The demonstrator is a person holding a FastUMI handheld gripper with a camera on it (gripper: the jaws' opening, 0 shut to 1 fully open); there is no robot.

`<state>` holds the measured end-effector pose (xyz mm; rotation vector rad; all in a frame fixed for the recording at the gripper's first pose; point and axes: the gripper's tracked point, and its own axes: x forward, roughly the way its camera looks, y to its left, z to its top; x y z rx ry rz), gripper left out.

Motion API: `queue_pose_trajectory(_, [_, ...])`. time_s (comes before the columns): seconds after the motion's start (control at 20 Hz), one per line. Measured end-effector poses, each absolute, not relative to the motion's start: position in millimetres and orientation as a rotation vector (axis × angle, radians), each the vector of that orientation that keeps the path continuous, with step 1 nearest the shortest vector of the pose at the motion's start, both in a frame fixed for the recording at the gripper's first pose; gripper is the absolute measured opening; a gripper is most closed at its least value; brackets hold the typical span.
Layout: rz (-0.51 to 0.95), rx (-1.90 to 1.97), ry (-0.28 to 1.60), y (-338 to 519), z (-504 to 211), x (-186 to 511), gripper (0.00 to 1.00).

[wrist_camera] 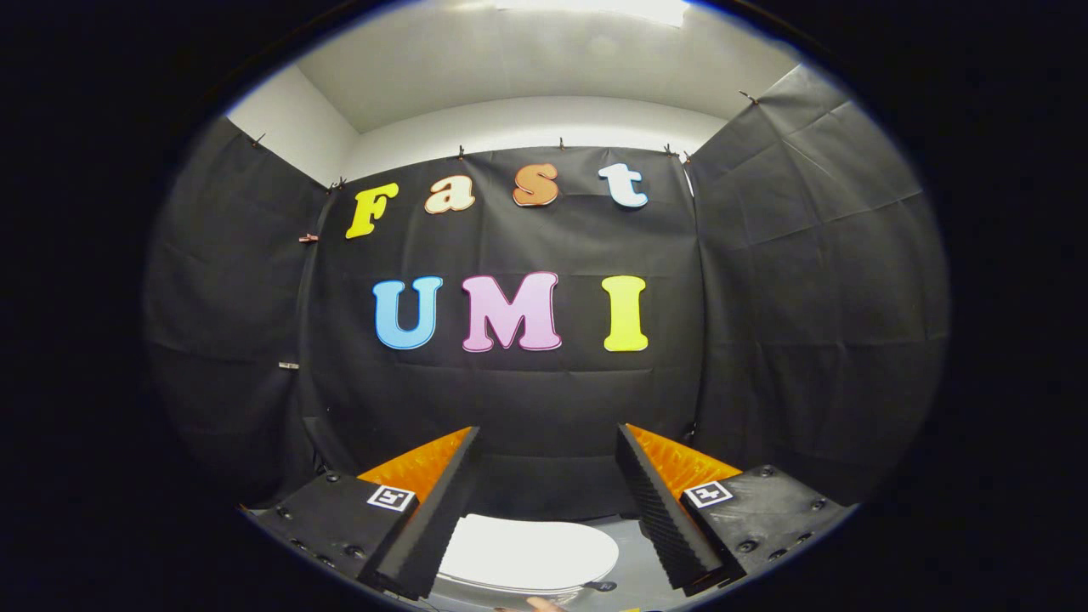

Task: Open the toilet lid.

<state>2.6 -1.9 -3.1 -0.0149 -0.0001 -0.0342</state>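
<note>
Gripper view has you looking level at the booth's black cloth wall [544,399], with the tool [548,442] held high and its two fingers [425,527] spread wide, nothing between them. That open spread makes sense at this point: you are not carrying anything, and the gap leaves room to take the edge of the lid once you get down to it.

Below and between the fingers lies the toilet lid [527,552], a white oval, flat and closed as far as can be judged from this angle. It sits low, beneath the level of the fingertips, so the tool is well above it and not touching it. The lid lies with its rounded end toward the right finger; where the hinge sits cannot be told from here. Just beside that rounded end there is a small dark piece [602,586], too small to identify. At the near rim of the lid something pale, perhaps a fingertip [544,603], peeks in; it is too little to be sure of.

You are holding the tool pointed at the wall, not at the lid, which suggests the approach has not begun in earnest. The task looks wholly undone. My judgement is that you will need to tip the tool downward and lower it so the fingers meet the free edge of the lid, opposite the hinge, since lifting there needs the least force. Coming down too steeply risks the fingers sliding off the smooth top.
</note>
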Motion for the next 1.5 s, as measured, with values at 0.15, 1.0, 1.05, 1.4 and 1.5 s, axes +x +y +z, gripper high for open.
queue_pose_trajectory(0.15, [-0.041, -0.011, -0.003, -2.2, -3.3, 2.1, 0.99])
queue_pose_trajectory(1.0, [-0.100, 0.040, 0.030, -25.2, -20.6, 19.4, 0.99])
queue_pose_trajectory(1.05, [-0.111, 0.050, 0.037, -30.8, -25.1, 23.0, 0.99])
queue_pose_trajectory(1.4, [-0.193, 0.104, 0.100, -70.3, -74.4, 41.8, 0.99])
queue_pose_trajectory(1.5, [-0.218, 0.124, 0.122, -84.3, -89.3, 46.0, 0.99])
